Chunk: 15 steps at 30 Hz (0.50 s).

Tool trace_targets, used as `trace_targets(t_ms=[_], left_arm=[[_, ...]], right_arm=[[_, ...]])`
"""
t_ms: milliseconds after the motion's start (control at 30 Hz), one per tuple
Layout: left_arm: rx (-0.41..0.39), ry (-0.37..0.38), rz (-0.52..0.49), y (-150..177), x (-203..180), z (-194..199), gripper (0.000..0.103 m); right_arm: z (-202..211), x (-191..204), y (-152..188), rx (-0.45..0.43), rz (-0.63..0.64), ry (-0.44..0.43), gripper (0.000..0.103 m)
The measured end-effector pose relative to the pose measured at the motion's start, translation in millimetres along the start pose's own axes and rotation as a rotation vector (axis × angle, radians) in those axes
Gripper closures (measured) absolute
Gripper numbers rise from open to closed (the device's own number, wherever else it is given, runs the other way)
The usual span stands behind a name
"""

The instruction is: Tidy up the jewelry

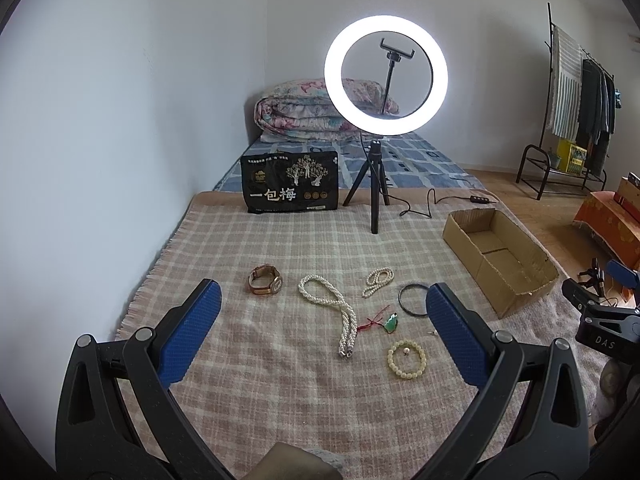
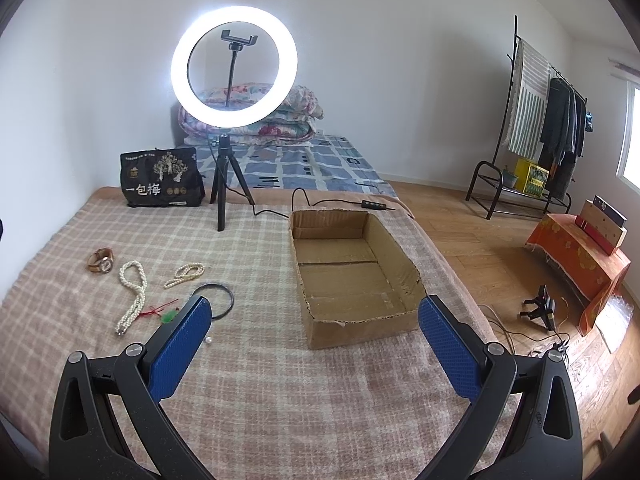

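1. Left gripper (image 1: 323, 304), blue-padded black fingers spread wide, empty, lower frame.
2. Right gripper (image 2: 315, 320), likewise spread, empty.
3. Cream bead bracelet (image 1: 406, 354), green pendant (image 1: 391, 322), white pearl necklace (image 1: 332, 308), thin black bangle (image 1: 414, 300), brown wristwatch (image 1: 265, 279): frame centre, on pink plaid blanket (image 1: 280, 380).
4. Open brown cardboard box (image 2: 394, 280): centre right.
5. Lit ring light (image 1: 386, 74): upper centre.
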State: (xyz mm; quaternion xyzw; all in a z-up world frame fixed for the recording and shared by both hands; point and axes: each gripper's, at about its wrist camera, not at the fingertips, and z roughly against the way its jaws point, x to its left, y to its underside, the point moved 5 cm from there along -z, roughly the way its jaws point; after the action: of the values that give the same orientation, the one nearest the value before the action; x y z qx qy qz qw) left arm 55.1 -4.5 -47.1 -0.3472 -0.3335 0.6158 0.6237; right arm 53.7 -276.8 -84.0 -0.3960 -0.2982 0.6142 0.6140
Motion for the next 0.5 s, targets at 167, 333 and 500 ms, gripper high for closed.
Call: trace_targets(t_ms=[167,333,500], left_arm=[[0.076,0.002,0.019,7,7,-16,0.0],[0.126,-0.013,0.028,8,18,-27,0.0],[0.134,-0.033,0.035,7,34,-35,0.0]], right_arm=[[-4,4,1,0.022,0.008,-0.016,0.001],[-12,8,2,0.058,0.013,-0.047,0.001],[-23,23,2,0.094,0.046,-0.114,0.001]])
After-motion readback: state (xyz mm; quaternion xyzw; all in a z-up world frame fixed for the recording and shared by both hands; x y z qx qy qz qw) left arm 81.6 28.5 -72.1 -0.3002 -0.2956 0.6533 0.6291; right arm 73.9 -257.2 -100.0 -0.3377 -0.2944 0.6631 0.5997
